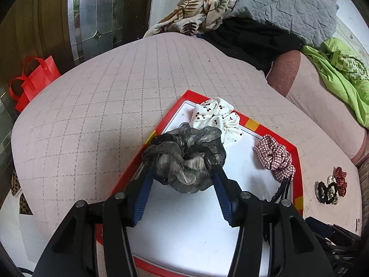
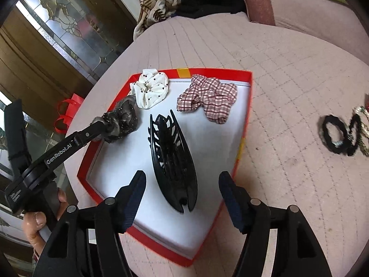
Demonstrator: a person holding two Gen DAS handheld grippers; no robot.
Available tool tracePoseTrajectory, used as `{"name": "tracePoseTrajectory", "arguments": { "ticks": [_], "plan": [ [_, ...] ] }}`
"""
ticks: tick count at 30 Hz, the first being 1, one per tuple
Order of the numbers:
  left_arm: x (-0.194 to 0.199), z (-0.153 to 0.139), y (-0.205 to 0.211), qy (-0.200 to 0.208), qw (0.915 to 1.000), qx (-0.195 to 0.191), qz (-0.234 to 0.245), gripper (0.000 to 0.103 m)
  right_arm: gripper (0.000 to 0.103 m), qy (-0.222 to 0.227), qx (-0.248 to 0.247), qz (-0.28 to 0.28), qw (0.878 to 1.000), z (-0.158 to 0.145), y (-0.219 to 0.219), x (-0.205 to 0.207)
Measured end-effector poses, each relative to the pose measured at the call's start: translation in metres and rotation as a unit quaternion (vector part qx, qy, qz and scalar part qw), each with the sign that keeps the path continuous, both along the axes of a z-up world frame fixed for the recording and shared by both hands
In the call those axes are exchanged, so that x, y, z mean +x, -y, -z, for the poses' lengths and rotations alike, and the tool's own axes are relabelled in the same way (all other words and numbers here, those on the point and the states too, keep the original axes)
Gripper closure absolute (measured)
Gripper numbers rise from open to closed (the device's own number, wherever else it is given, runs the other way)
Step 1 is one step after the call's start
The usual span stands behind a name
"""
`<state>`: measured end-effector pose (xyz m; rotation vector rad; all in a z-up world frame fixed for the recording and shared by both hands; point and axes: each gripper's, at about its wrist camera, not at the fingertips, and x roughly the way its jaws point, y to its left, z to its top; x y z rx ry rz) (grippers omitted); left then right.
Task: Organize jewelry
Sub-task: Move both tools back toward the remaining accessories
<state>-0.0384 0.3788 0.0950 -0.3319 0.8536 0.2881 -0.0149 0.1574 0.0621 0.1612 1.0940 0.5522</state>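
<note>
A red-rimmed box (image 1: 297, 159) (image 2: 250, 85) with a white floor lies on the pink quilted cushion. My left gripper (image 1: 182, 170) (image 2: 108, 127) is shut on a grey sheer scrunchie (image 1: 184, 157) (image 2: 122, 117) and holds it over the box's left side. In the box lie a white cherry-print scrunchie (image 1: 219, 117) (image 2: 151, 87), a red-checked scrunchie (image 1: 274, 154) (image 2: 209, 97) and a black claw hair clip (image 2: 173, 161). My right gripper (image 2: 182, 180) is open and empty, its fingers either side of the clip's near end.
Several small scrunchies (image 1: 332, 187) (image 2: 341, 133) lie on the cushion right of the box. A red bag (image 1: 34, 80) stands at the left edge. Piled clothes (image 1: 253, 11) and a green cloth (image 1: 341, 73) lie at the back.
</note>
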Motion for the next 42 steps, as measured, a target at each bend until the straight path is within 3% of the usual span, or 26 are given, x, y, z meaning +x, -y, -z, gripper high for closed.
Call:
{"name": "tracePoseTrajectory", "arguments": {
  "ticks": [5, 13, 18, 24, 26, 33, 38, 42],
  "plan": [
    [-0.009, -0.01, 0.009, 0.026, 0.9996, 0.005, 0.01, 0.051, 0.033, 0.008, 0.005, 0.022, 1.0, -0.007, 0.034, -0.018],
    [-0.022, -0.024, 0.047, 0.056, 0.9963, 0.057, 0.032, 0.05, 0.032, -0.001, 0.025, 0.085, 0.996, -0.004, 0.115, -0.045],
    [-0.036, -0.029, 0.087, 0.056, 0.9928, 0.087, 0.061, 0.05, 0.032, -0.005, 0.027, 0.132, 0.991, 0.0, 0.17, -0.062],
    [-0.057, -0.057, 0.147, 0.077, 0.9844, 0.099, 0.123, 0.047, 0.032, -0.005, 0.019, 0.188, 0.982, 0.007, 0.237, -0.082],
    [-0.063, -0.066, 0.168, 0.081, 0.9812, 0.101, 0.144, 0.042, 0.032, -0.004, 0.016, 0.202, 0.979, 0.009, 0.255, -0.087],
    [-0.072, -0.084, 0.225, 0.087, 0.9719, 0.102, 0.193, 0.039, 0.032, 0.02, -0.01, 0.25, 0.968, 0.012, 0.315, -0.108],
    [-0.062, -0.08, 0.251, 0.063, 0.9711, 0.088, 0.212, 0.038, 0.032, 0.026, -0.005, 0.27, 0.962, 0.015, 0.347, -0.115],
    [-0.042, -0.074, 0.267, 0.039, 0.9713, 0.054, 0.228, 0.038, 0.032, 0.028, 0.0, 0.282, 0.959, 0.017, 0.367, -0.113]
  ]
}}
